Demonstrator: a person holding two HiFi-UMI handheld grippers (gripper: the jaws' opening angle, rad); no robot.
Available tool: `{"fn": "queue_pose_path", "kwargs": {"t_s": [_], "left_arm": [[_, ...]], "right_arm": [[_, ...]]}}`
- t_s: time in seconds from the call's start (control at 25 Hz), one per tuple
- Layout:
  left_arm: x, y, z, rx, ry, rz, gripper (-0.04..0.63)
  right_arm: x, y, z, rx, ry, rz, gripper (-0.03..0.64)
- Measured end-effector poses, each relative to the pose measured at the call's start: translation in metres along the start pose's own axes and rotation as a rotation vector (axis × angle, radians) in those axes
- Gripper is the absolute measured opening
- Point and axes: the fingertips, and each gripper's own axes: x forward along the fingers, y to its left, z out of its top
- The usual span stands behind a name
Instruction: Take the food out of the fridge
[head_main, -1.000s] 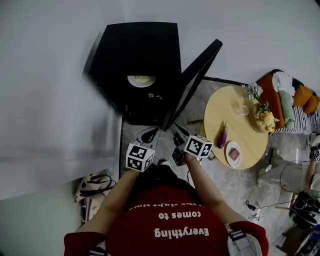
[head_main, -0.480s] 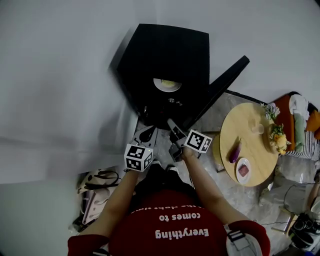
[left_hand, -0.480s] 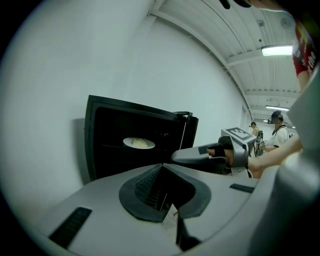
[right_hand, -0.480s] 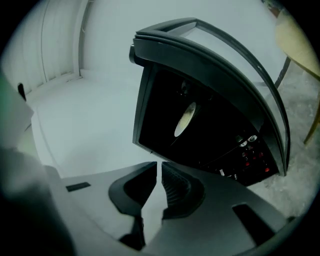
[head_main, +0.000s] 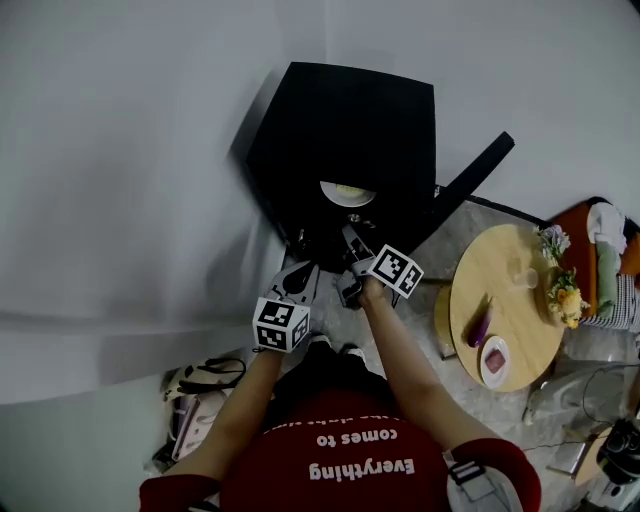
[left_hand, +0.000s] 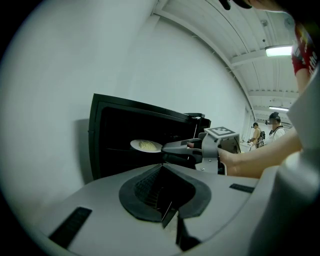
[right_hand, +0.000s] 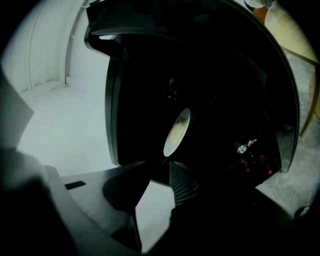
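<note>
Plate of food (head_main: 347, 193): flat on a shelf inside the open fridge (head_main: 340, 120), at 12 o'clock just beyond the right gripper (head_main: 352, 240), whose empty jaws have just been opening and now stand apart; the left gripper (head_main: 299, 272), closed on nothing, sits farther off at the plate's 7 o'clock.

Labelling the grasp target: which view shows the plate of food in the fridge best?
Left gripper view: the plate sits lit on a shelf inside the fridge, and the yellowish food on it is visible. Head view has the plate small, from above. Right gripper view has the plate dim, nearly edge-on.
</note>
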Motion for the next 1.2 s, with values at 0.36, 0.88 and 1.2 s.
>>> {"fn": "queue_pose_path", "kwargs": {"t_s": [0.36, 0.88, 1.2], "left_arm": [[0.013, 0.021, 0.0, 0.007, 0.039, -0.004, -0.003], [0.02, 0.032, 0.0, -0.03, 0.052, -0.012, -0.003], [0.02, 0.028, 0.003, -0.018, 0.054, -0.015, -0.003]], "right_arm": [[0.042, -0.032, 0.025, 0.219, -0.096, -0.068, 0.115], [0.062, -0.051, 0.039, 0.364, -0.194, -0.071, 0.067], [0.058, -0.049, 0.033, 0.396, -0.169, -0.053, 0.021]]}}
